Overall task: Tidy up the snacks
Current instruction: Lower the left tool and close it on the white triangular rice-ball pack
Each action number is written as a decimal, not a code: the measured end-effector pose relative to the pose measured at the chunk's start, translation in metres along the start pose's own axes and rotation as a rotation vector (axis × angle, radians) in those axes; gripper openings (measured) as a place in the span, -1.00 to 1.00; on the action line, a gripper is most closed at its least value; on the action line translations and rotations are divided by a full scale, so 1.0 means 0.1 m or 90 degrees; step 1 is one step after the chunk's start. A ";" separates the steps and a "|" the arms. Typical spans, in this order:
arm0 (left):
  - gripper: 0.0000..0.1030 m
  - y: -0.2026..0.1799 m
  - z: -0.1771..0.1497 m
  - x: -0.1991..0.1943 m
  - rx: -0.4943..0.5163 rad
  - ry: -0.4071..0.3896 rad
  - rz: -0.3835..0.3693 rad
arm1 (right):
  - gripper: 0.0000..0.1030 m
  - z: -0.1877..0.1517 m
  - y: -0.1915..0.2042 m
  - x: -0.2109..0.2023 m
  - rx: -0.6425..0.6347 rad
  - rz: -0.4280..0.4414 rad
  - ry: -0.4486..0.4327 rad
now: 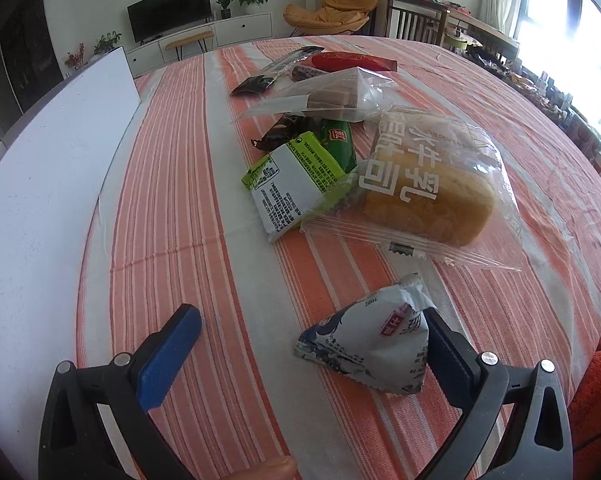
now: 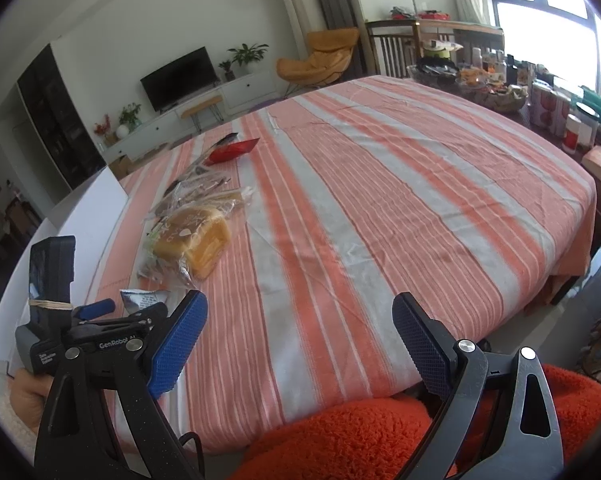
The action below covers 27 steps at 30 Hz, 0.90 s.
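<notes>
A heap of snacks lies on the striped tablecloth. My left gripper is open, and a white-and-blue triangular packet lies between its fingers, against the right pad. Beyond it lie a bagged bread loaf, a green-and-white packet, a clear bag of sliced bread and a red packet. My right gripper is open and empty over the cloth near the table's front edge. The left gripper and the loaf show in the right wrist view.
A white board lies along the left of the table. The table's front edge meets an orange fleece. A cluttered side table stands at the far right.
</notes>
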<state>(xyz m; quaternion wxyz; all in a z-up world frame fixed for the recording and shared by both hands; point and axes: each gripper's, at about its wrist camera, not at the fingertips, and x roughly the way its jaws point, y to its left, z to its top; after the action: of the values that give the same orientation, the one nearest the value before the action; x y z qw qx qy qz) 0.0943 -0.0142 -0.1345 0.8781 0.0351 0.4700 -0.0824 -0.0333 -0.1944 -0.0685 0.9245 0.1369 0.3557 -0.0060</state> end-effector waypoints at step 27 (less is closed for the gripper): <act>-0.23 -0.26 0.06 -0.17 0.130 -0.007 -0.035 | 0.86 -0.01 -0.08 0.10 0.029 0.020 0.030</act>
<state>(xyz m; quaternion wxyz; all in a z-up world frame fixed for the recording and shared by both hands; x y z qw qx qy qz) 0.0852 -0.0389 -0.1172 0.8700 0.1112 0.4549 -0.1544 -0.0276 -0.2009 -0.0779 0.9126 0.1637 0.3747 0.0033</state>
